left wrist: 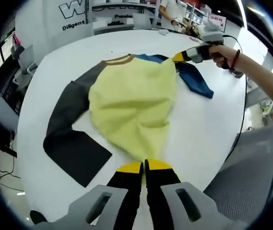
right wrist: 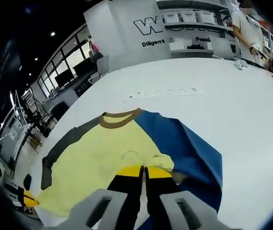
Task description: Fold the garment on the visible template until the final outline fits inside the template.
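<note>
Both grippers are clamped on the yellow shirt (left wrist: pixel 131 108): left gripper (left wrist: pixel 144 166) pinches its hem, right gripper (right wrist: pixel 143 170) its shoulder by the blue sleeve (right wrist: pixel 184 143), on the white table (left wrist: pixel 213 129).

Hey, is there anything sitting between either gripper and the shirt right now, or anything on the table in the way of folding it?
Nothing visible. Both grippers are already shut on the shirt: the left gripper on its yellow hem, the right gripper near the blue sleeve. The white table around it looks bare.
</note>
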Demonstrator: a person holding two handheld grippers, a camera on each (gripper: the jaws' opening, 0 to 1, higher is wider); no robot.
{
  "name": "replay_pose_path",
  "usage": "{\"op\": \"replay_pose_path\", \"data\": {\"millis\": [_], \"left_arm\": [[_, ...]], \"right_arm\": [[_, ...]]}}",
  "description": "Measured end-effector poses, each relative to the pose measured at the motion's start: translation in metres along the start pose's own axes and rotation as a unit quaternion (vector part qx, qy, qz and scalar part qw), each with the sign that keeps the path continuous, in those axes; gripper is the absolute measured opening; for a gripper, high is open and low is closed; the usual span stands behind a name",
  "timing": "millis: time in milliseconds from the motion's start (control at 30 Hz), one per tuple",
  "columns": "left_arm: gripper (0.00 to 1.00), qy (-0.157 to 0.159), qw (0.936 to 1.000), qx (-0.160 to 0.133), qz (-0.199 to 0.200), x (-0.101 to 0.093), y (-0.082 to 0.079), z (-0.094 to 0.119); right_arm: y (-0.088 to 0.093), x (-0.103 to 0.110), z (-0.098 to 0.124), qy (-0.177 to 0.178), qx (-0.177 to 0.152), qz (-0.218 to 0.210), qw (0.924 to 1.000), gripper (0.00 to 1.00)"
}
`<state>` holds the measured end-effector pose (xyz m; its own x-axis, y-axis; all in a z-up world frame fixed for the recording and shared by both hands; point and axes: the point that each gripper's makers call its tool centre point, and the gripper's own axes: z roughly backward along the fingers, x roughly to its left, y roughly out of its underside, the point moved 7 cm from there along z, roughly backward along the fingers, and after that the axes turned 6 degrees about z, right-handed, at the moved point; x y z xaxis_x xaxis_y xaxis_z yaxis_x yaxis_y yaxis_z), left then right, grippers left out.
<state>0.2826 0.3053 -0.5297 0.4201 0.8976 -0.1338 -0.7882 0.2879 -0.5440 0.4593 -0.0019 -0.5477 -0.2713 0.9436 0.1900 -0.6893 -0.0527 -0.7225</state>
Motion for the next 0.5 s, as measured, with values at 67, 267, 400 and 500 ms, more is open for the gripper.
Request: {"op": "replay_pose_path", "data": {"millis": [67,267,400,500], "left_arm": [[0.05,0.005,1.0,-0.001,0.004,-0.003,0.001,0.007],[0.05,0.006,0.9995,-0.029,0.003,-0.005,-0.005,0.015],[0.05,-0.008,0.999,-0.039,0.019,0.002,-0.007,0.015],[0.05,-0.009,0.9985,-0.043,0.031,0.004,-0.008,0.014]], "right_arm": [[0.003,-0.001,0.0,0.003,0.006,-0.002,1.0,0.0],[0.01,0.002,0.004,-0.01,0.004,0.03,0.9995,0.02],[0.018,0.003,0.009,-0.012,-0.002,0.016,0.9998,0.31],[0.026,0.006,0.011,-0.027,-0.003,0.021,0.9994,0.32]]}}
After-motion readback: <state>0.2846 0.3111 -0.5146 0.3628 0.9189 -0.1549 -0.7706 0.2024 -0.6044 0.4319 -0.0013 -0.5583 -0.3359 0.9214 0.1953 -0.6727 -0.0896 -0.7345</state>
